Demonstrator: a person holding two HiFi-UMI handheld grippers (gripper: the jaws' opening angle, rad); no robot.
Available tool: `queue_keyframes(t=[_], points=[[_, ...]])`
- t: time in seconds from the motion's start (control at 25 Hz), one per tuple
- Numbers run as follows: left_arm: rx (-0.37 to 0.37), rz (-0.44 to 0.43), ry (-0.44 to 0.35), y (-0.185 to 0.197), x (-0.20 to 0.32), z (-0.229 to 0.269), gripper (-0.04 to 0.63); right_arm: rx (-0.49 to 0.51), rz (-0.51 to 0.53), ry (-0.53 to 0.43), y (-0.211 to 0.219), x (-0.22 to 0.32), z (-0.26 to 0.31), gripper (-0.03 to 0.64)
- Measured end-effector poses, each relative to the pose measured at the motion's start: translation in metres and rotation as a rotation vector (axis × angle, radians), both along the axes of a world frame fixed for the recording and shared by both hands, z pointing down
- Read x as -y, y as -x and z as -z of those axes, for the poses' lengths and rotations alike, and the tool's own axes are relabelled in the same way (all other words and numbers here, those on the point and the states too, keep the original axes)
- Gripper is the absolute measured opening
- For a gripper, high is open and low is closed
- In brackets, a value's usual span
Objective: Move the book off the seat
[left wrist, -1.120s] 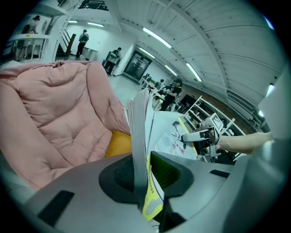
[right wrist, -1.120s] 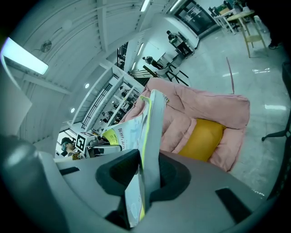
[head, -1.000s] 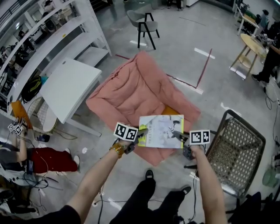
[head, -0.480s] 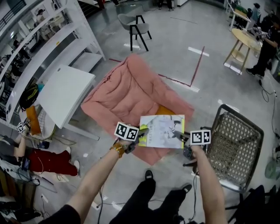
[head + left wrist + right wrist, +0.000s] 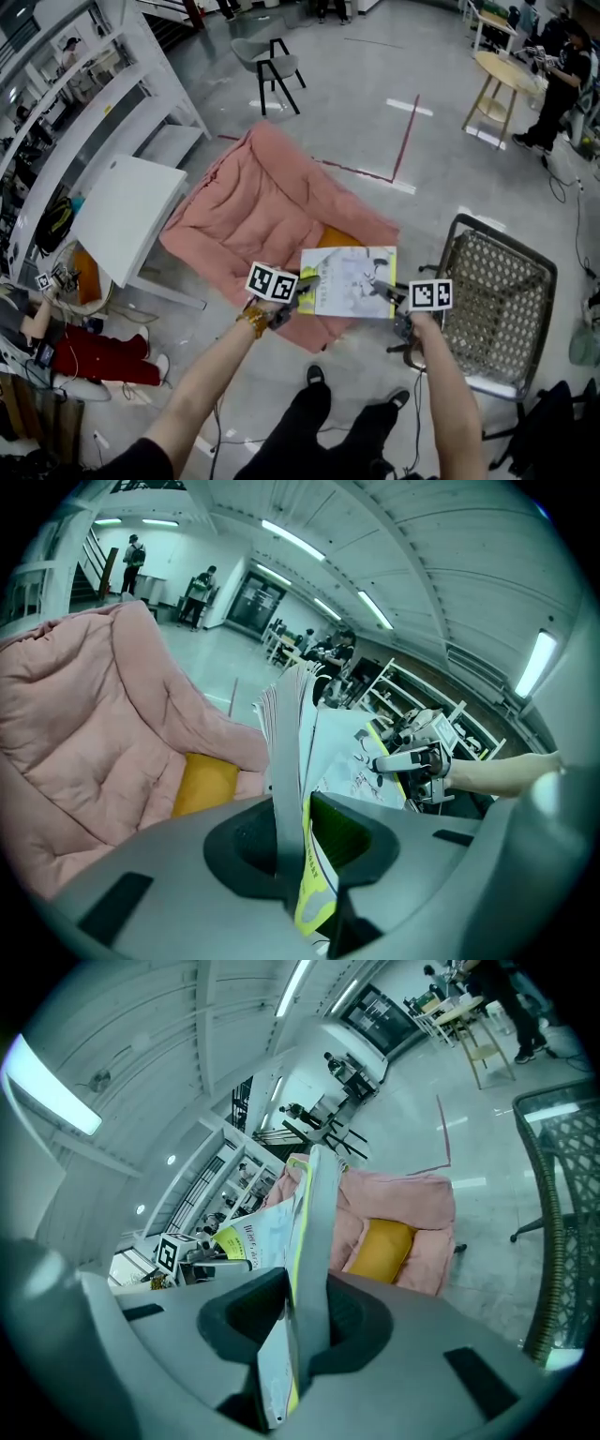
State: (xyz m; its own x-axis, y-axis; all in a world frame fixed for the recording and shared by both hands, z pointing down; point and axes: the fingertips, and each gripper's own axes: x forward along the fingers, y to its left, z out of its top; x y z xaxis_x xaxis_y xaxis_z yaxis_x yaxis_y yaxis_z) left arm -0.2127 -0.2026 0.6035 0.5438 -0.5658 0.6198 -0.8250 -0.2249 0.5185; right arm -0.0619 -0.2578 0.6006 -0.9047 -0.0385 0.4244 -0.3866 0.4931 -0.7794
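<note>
Held in the air, roughly flat and face up, above the front corner of a padded pink quilted armchair seat (image 5: pixel 258 202): a thin white paperback book with yellow-green trim (image 5: pixel 349 281). Clamped on the book's left edge, the left gripper (image 5: pixel 304 287), jaws pressed together on the cover and the sheaf of pages. Clamped on the opposite edge, the right gripper (image 5: pixel 382 290), jaws likewise pinching cover and pages. Gripped at both sides probably to keep so limp a volume from sagging or falling open, with slight fanning of pages visible beyond the left jaws. Kept near level, presumably to avoid slipping from either hold. Beneath the far edge of the book, a mustard-yellow cushion (image 5: pixel 339 237) lying on the seat; no contact visible between book and upholstery. To the right, near the armchair, a dark metal chair with a woven mesh seat (image 5: pixel 497 281); to the left, a white square tabletop (image 5: pixel 127 202). Either judged a possible set-down place, with no telling which. Judged stage: book clear of the upholstery, not yet carried aside or put down. Main risk: uneven travel of the two hands, twisting or tearing the cover.
</note>
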Motion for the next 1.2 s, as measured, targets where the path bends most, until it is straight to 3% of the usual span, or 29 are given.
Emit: queue_keyframes(t=[1.2], points=[[0.011,-0.200,-0.003,-0.151,0.057,0.013,0.088,0.015,-0.200,-0.002,-0.160,0.026,0.010,0.087]])
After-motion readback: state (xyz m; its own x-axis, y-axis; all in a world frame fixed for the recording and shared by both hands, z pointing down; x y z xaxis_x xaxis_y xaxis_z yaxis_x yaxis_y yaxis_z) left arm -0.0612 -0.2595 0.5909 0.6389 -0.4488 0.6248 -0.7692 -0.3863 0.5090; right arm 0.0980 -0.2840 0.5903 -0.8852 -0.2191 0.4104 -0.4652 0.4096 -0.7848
